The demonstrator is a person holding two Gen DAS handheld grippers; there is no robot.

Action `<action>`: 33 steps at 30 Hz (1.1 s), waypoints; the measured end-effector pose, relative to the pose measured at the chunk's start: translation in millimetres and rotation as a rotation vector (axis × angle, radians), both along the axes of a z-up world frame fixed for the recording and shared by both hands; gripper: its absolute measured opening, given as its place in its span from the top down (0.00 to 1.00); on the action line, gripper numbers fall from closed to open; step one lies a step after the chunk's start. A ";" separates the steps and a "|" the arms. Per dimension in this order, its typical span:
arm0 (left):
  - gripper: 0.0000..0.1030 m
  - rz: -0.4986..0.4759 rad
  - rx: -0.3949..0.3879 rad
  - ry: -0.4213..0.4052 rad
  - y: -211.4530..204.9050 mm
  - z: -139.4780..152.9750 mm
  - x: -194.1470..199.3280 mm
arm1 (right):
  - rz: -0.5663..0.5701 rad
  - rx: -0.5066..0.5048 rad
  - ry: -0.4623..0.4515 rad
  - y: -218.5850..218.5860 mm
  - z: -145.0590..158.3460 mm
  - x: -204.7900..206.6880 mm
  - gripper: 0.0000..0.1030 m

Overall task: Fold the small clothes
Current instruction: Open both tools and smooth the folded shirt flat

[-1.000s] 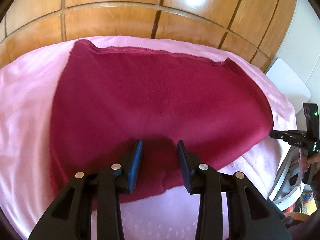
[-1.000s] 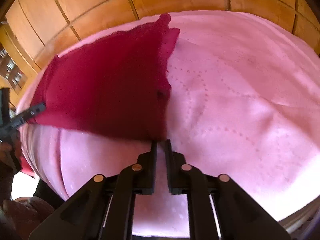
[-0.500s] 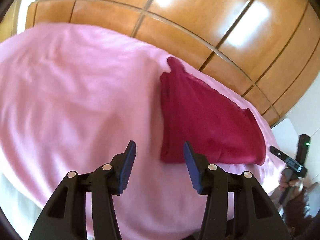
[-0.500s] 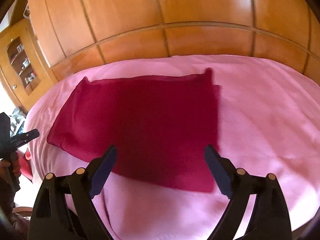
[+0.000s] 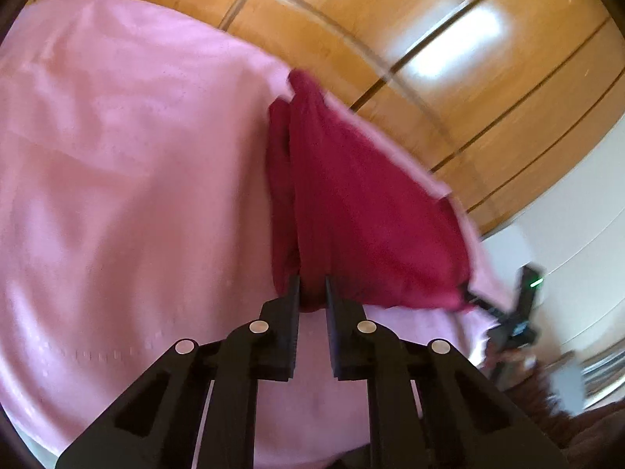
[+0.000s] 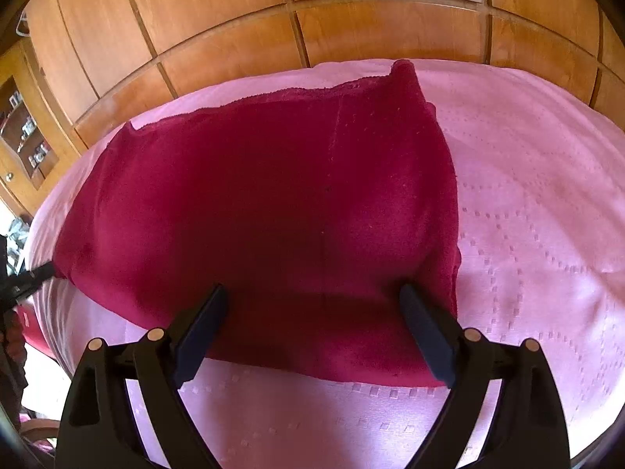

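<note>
Pinching the red cloth [image 5: 371, 211] corner, seemingly, are the left tongs [image 5: 312, 285]; the right tongs [image 6: 312, 301] hover spread above it.

The left claw [image 5: 312, 289] pinches the near corner of the dark red cloth [image 5: 363, 203]. The cloth lies on a pink bed cover [image 5: 129, 195]. The right claw [image 5: 474, 299] touches the cloth's right corner.

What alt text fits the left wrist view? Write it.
The left tongs pinch the near corner of a folded dark red cloth lying on a pink bedspread. Wooden panels stand behind.
</note>
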State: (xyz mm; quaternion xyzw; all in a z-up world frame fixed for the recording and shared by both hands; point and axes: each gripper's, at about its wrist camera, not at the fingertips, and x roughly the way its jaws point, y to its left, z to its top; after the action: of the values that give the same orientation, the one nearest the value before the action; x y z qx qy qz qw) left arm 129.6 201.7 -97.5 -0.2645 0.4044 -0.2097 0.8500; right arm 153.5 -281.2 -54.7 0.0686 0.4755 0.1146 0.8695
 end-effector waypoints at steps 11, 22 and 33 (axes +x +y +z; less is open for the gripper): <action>0.89 0.019 0.266 0.047 -26.3 -5.2 -4.8 | -0.004 -0.025 -0.013 0.3 -7.3 -3.7 0.12; 0.25 0.109 0.346 -0.057 -36.6 36.9 62.7 | -0.028 -0.054 -0.014 10.4 -4.9 -3.5 0.11; 0.82 0.071 0.182 0.057 -38.1 11.5 156.6 | -0.035 -0.062 -0.025 14.3 -7.3 -1.1 0.09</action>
State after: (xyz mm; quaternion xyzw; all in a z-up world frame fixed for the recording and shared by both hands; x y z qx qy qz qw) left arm 286.2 163.6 -86.1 -0.2062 0.4361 -0.1341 0.8656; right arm 152.4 -266.9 -61.9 0.0486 0.4666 0.0857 0.8790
